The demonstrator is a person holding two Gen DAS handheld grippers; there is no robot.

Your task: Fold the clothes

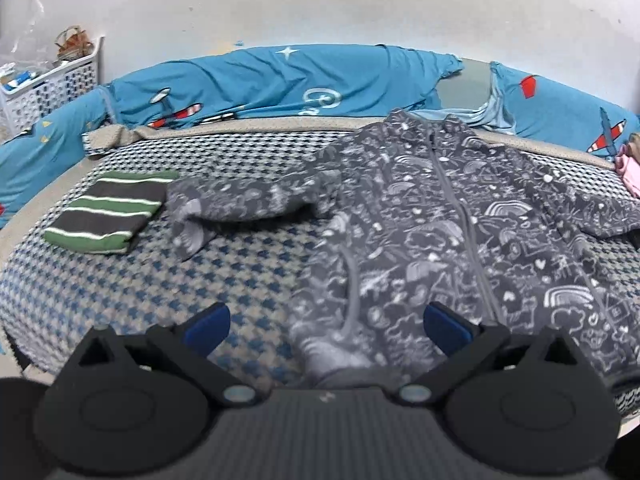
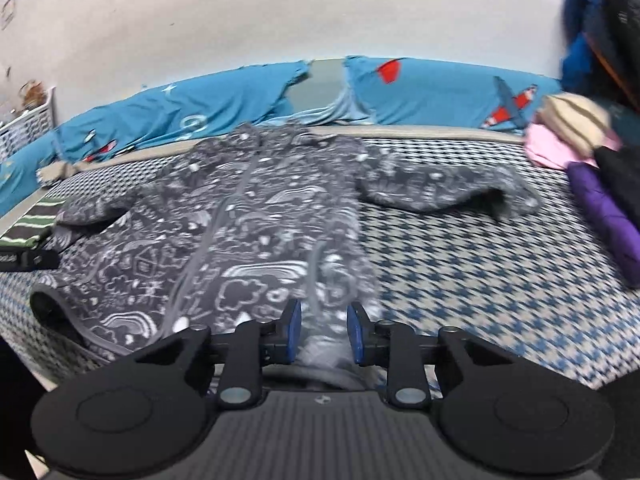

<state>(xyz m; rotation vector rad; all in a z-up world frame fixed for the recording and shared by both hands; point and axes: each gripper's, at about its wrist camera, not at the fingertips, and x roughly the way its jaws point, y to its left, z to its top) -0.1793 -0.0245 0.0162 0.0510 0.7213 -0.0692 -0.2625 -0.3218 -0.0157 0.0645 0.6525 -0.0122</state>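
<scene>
Gaping wide, the left hand-held gripper point(image 1: 326, 326) hovers over the jacket's point(image 1: 460, 216) hem on the bed point(image 1: 248, 264); the right hand-held gripper point(image 2: 324, 330), narrowly parted, straddles it. Only the right view shows purple clothes point(image 2: 604, 216).

jacket point(image 1: 440, 216): soft fleecy cloth | bedcover point(image 1: 240, 264): woven cloth | basket point(image 1: 48, 84): glossy plastic

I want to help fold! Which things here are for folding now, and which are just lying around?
For the job:
grey patterned jacket
left claw
right claw
striped folded garment

Just lying around:
blue bedding
white basket
purple garment
</scene>
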